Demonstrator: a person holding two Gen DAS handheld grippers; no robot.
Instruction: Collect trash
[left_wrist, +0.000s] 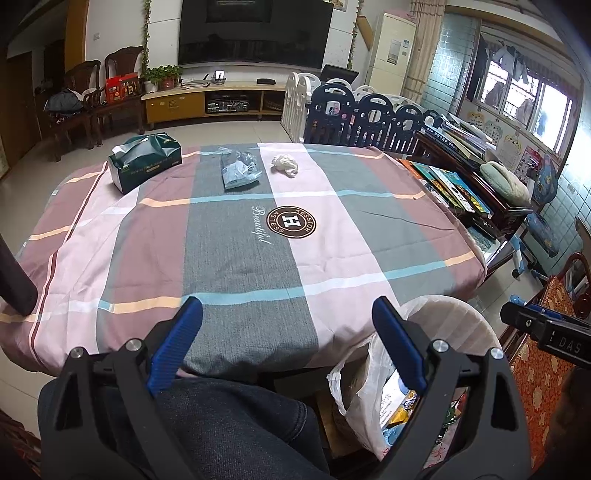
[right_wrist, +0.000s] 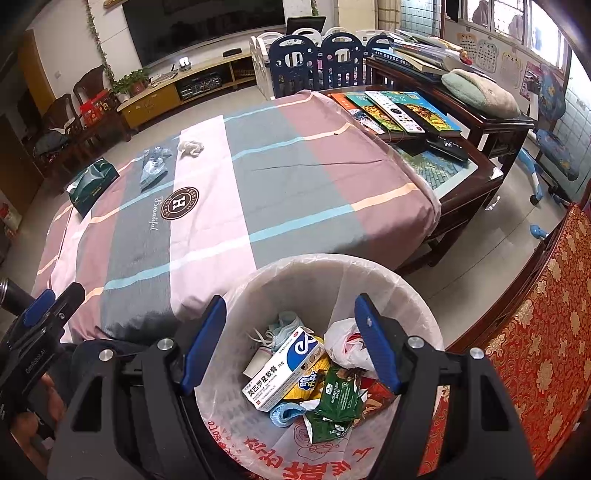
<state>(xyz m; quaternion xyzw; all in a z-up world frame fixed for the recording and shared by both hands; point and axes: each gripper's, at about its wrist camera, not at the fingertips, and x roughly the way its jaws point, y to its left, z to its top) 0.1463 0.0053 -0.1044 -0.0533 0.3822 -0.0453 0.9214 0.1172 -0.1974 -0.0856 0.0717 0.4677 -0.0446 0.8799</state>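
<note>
**Ana:** Nearest of all, what do the two sets of jaws show?

**Ben:** Left gripper (left_wrist: 287, 310) hangs over the near edge of the surface (left_wrist: 236, 251), jaws spread, nothing between them. A person's knee in dark denim (left_wrist: 207, 417) sits just under it. The right gripper (right_wrist: 290, 308) hovers above the trash bin (right_wrist: 417, 295), jaws also spread wide and holding nothing.

**Ana:** What is inside the bin?

**Ben:** It has a white plastic liner, and in it lie a white-and-blue medicine box (right_wrist: 282, 367), green wrappers (right_wrist: 338, 397), a crumpled white bag (right_wrist: 347, 341) and some light blue scraps. The bin stands on the floor just beside the near right corner of the surface.

**Ana:** And the trash not yet collected?

**Ben:** All at the far side of the striped cloth. From left to right: a dark green tissue pack (left_wrist: 146, 162), then a clear plastic bag with pale blue contents (left_wrist: 239, 170), then a crumpled white tissue (left_wrist: 285, 164). The bag and the tissue lie near each other but apart, well away from both grippers.

**Ana:** Anything further right?

**Ben:** A dark wooden side table (right_wrist: 476, 147) stacked with picture books (right_wrist: 399, 109).
</note>
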